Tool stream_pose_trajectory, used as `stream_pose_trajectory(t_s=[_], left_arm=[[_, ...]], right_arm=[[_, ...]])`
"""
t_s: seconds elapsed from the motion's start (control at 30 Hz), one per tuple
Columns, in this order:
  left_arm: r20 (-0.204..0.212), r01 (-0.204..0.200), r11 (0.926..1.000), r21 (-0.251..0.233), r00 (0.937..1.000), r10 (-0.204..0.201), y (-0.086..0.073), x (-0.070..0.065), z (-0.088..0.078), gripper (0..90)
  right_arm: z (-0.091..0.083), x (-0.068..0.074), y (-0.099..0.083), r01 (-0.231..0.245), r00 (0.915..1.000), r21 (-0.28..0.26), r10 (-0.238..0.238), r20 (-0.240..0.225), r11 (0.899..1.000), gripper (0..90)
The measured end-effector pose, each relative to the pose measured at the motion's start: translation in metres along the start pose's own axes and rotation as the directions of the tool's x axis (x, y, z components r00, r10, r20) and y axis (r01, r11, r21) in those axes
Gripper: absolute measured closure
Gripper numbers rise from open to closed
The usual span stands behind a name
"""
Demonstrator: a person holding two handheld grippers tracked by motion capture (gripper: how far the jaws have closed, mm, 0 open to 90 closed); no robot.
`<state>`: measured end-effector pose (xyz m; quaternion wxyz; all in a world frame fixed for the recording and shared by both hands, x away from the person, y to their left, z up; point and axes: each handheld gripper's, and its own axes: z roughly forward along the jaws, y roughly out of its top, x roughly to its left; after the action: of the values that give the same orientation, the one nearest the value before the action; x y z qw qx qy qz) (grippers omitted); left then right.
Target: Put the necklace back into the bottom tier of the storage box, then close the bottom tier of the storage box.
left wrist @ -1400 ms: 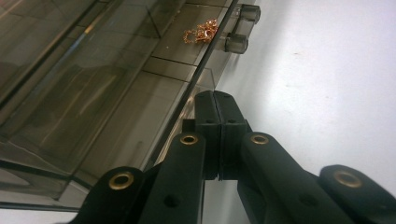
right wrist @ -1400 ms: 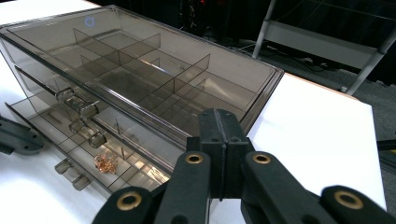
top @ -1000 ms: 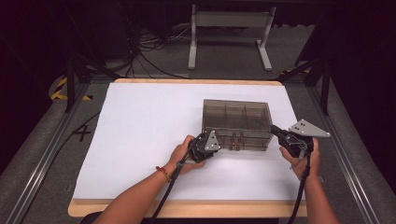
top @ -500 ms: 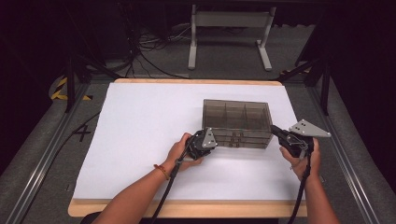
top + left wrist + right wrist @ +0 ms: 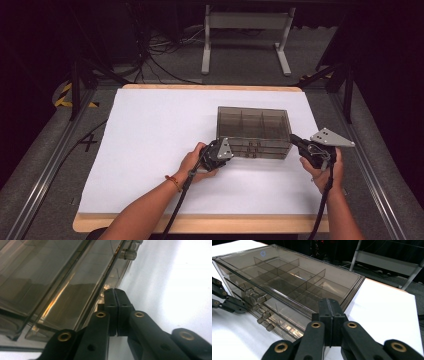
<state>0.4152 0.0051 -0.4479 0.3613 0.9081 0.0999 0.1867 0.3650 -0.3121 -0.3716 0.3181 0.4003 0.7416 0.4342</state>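
Sitting on white sheet (image 5: 150,145) over wooden surface (image 5: 200,224): smoked transparent plastic drawer organizer (image 5: 254,122), right of centre, front face w/ drawers toward person. Divider walls visible thru clear top. Small clear drawer knobs (image 5: 261,299) lined up along front, seen from right tongs view.

Left tongs (image 5: 220,150) at front-left corner of organizer, low near sheet, pads pressed together, nothing btwn them. From left tongs view: closed tips (image 5: 115,293) just beside organizer's lower front edge, pointing along drawer front; contact w/ plastic – can't tell. One clear knob (image 5: 127,253) farther along that edge. Left hand (image 5: 192,162) wrapped round tongs body, resting near sheet; orange band (image 5: 173,182) on wrist.

Right tongs (image 5: 296,141) at front-right corner of organizer, also together, nothing gripped. From right tongs view: shut tips (image 5: 329,302) right up against near corner at top-rim level; touching or just short – can't tell. Grey three-cornered plate (image 5: 332,138) on top of right tongs, black cable (image 5: 322,205) trailing down along forearm. Right hand (image 5: 325,170) holding tongs body from below.

Opposite tongs visible at left edge of right tongs view, low by drawer fronts.

Beyond surface: grey carpet floor, white metal stand (image 5: 245,22), loose cables (image 5: 150,50), yellow-black hazard tape (image 5: 67,95).
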Motion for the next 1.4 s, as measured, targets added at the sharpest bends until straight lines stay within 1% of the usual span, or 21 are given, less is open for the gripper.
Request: stream_pose_trajectory(t_s=[0.03, 0.07, 0.1, 0.13, 0.17, 0.3, 0.37, 0.43, 0.5, 0.57, 0.67, 0.7, 0.87, 0.9, 0.93, 1.07, 1.13, 1.23, 1.3, 1.37, 1.4], left_arm=[[0.001, -0.006, 1.0000, 0.000, 1.0000, 0.006, 0.000, 0.000, -0.002, 86.2], [0.007, 0.000, 1.0000, -0.007, 1.0000, 0.000, -0.002, -0.001, -0.007, 85.7], [0.007, 0.000, 1.0000, -0.007, 1.0000, 0.000, -0.002, -0.001, -0.007, 85.7], [0.010, 0.000, 0.9999, -0.016, 1.0000, 0.001, -0.004, -0.001, -0.014, 85.2], [0.010, 0.000, 0.9999, -0.016, 1.0000, 0.001, -0.004, -0.001, -0.014, 85.1], [0.009, -0.007, 0.9995, -0.029, 0.9999, 0.007, -0.013, -0.001, -0.031, 84.4], [0.006, 0.000, 0.9995, -0.033, 1.0000, 0.000, -0.017, 0.000, -0.038, 84.2], [0.012, 0.027, 0.9989, -0.039, 0.9996, -0.027, -0.025, 0.002, -0.046, 83.7], [0.015, 0.036, 0.9986, -0.037, 0.9993, -0.036, -0.032, 0.005, -0.053, 82.2], [0.006, 0.048, 0.9978, -0.045, 0.9988, -0.048, -0.039, 0.007, -0.059, 82.0], [0.000, 0.070, 0.9959, -0.057, 0.9975, -0.070, -0.049, 0.010, -0.072, 81.4], [-0.007, 0.074, 0.9956, -0.057, 0.9972, -0.075, -0.052, 0.011, -0.076, 81.4], [-0.036, 0.092, 0.9937, -0.064, 0.9949, -0.094, -0.067, 0.020, -0.096, 80.1], [-0.036, 0.092, 0.9937, -0.064, 0.9949, -0.094, -0.067, 0.020, -0.096, 79.8], [-0.046, 0.105, 0.9921, -0.068, 0.9930, -0.109, -0.071, 0.023, -0.102, 79.8], [-0.065, 0.122, 0.9894, -0.078, 0.9898, -0.127, -0.084, 0.028, -0.116, 78.1], [-0.071, 0.129, 0.9893, -0.068, 0.9884, -0.134, -0.089, 0.029, -0.121, 77.4], [-0.079, 0.144, 0.9873, -0.068, 0.9857, -0.149, -0.097, 0.030, -0.129, 76.4], [-0.090, 0.144, 0.9878, -0.060, 0.9848, -0.149, -0.101, 0.028, -0.135, 75.5], [-0.099, 0.142, 0.9878, -0.064, 0.9841, -0.147, -0.105, 0.027, -0.141, 74.3], [-0.097, 0.149, 0.9869, -0.061, 0.9832, -0.155, -0.107, 0.027, -0.143, 73.6]], right_arm=[[0.000, 0.000, 0.000, 0.004, 1.0000, 0.002, -0.004, 0.000, 1.000, 90.0], [0.000, -0.001, 0.001, 0.009, 1.0000, 0.006, -0.009, -0.004, 1.000, 90.0], [0.000, -0.001, 0.001, 0.009, 1.0000, 0.006, -0.009, -0.004, 1.000, 90.0], [0.001, -0.002, 0.002, 0.012, 0.9999, 0.008, -0.012, -0.011, 1.000, 90.0], [0.001, -0.002, 0.002, 0.012, 0.9999, 0.008, -0.012, -0.011, 1.000, 90.0], [0.002, -0.003, 0.003, 0.014, 0.9999, 0.014, -0.013, -0.009, 1.000, 90.0], [0.001, -0.002, 0.004, 0.021, 0.9998, 0.019, -0.021, -0.003, 1.000, 90.0], [0.001, -0.001, 0.004, 0.026, 0.9996, 0.022, -0.026, 0.002, 0.999, 89.7], [0.000, 0.000, 0.004, 0.026, 0.9997, 0.022, -0.026, 0.003, 0.999, 88.9], [-0.001, 0.002, 0.004, 0.028, 0.9996, 0.019, -0.028, -0.005, 0.999, 87.0], [-0.004, 0.008, 0.006, 0.058, 0.9980, 0.014, -0.058, -0.025, 0.998, 85.2], [-0.005, 0.011, 0.008, 0.067, 0.9969, 0.004, -0.067, -0.042, 0.998, 84.6], [-0.006, 0.023, 0.013, 0.100, 0.9925, -0.008, -0.101, -0.070, 0.995, 84.1], [-0.006, 0.023, 0.013, 0.100, 0.9925, -0.008, -0.101, -0.070, 0.995, 84.1], [-0.006, 0.025, 0.013, 0.106, 0.9914, -0.006, -0.106, -0.076, 0.994, 83.8], [-0.007, 0.036, 0.012, 0.144, 0.9854, 0.007, -0.143, -0.092, 0.989, 82.0], [-0.008, 0.040, 0.009, 0.157, 0.9834, 0.017, -0.155, -0.095, 0.987, 81.5], [-0.011, 0.044, 0.006, 0.177, 0.9800, 0.041, -0.172, -0.100, 0.983, 80.6], [-0.010, 0.045, 0.004, 0.181, 0.9779, 0.052, -0.175, -0.115, 0.982, 79.9], [-0.009, 0.046, 0.004, 0.188, 0.9762, 0.052, -0.180, -0.121, 0.981, 79.2], [-0.009, 0.046, 0.004, 0.186, 0.9760, 0.054, -0.178, -0.126, 0.981, 78.7]])
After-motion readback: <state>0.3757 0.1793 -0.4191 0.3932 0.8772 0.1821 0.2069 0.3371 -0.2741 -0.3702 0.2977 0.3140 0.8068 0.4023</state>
